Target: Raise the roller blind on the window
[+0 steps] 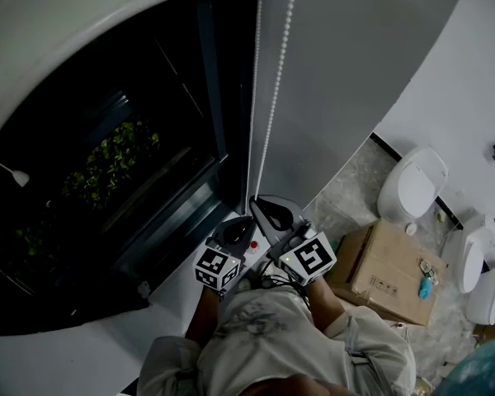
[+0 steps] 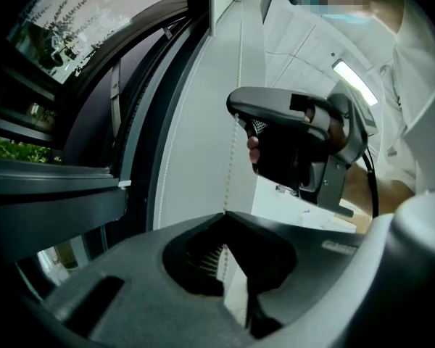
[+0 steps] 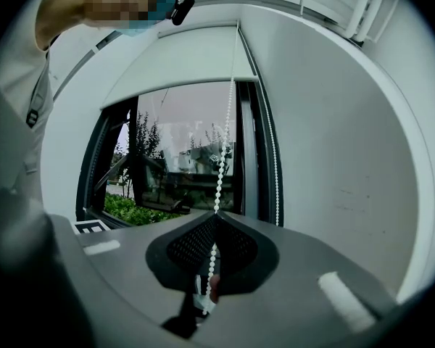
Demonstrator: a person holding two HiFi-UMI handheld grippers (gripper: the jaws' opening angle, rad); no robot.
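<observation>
My left gripper (image 2: 225, 214) and right gripper (image 3: 216, 216) grip one white beaded plastic chain (image 3: 222, 151).
Both jaw pairs clamp it tight, the right just above the left.

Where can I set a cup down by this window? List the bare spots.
Bare: the white sill under the window frame, left of the left gripper. Crowded: the bead chain, clamped by it and the right gripper.

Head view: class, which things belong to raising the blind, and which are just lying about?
In use: bead chain, roller blind, window, left gripper and right gripper, both shut on the chain.
Lying about: cardboard box, blue item on it, white toilet.
</observation>
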